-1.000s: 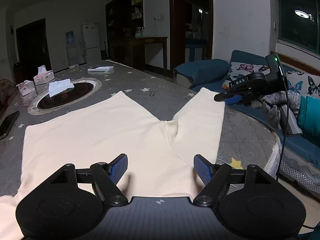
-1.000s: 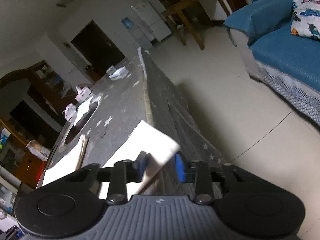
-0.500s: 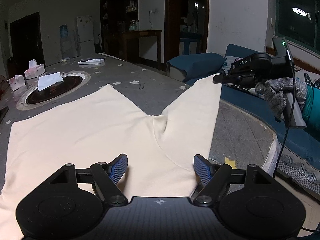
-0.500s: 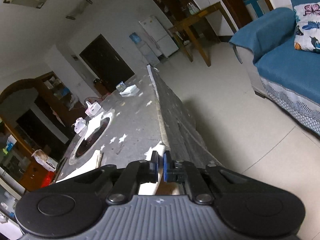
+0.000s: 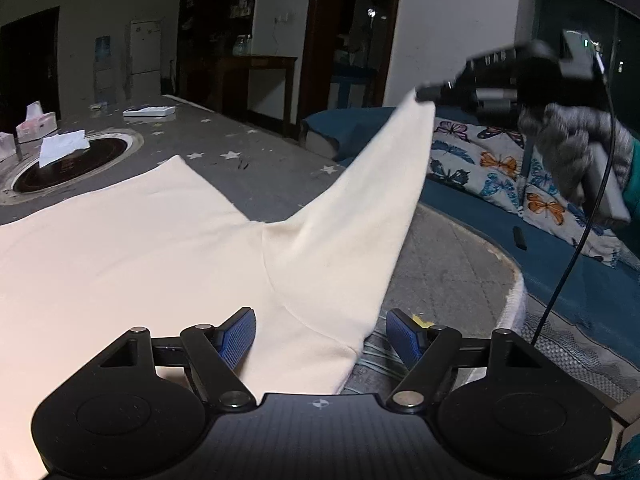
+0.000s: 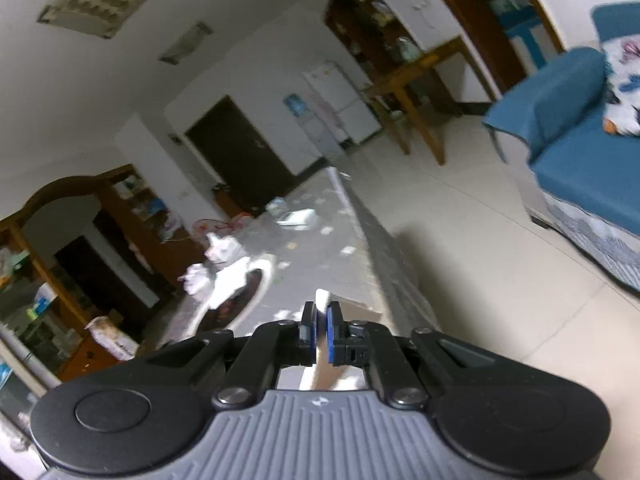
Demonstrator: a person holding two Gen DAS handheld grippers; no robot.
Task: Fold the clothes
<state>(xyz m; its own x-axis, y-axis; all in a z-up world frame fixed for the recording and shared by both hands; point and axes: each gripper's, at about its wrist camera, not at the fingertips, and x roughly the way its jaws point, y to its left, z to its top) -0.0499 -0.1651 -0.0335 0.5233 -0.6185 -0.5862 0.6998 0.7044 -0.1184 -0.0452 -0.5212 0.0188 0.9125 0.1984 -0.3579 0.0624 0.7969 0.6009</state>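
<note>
Cream trousers [image 5: 132,248] lie spread on the grey star-patterned table [image 5: 280,184]. Their right leg [image 5: 360,216] rises off the table to its hem corner. My right gripper [image 5: 424,94], held by a gloved hand [image 5: 576,148], is shut on that corner. In the right wrist view a scrap of cream cloth [image 6: 322,298] sticks out between the closed blue pads of that gripper [image 6: 320,328]. My left gripper [image 5: 320,336] stands open low over the waist end, with cloth lying under its fingers but not pinched.
A round dark hotplate [image 5: 68,164] with white paper on it sits far left. Tissue boxes [image 5: 34,124] and a flat white box [image 5: 150,111] stand further back. A blue sofa with a butterfly cushion [image 5: 500,176] lies beyond the table's right edge [image 5: 508,292].
The right gripper closed on the hem corner of the right leg and lifted it well above the table. The left gripper stayed open and turned slightly over the waist.
</note>
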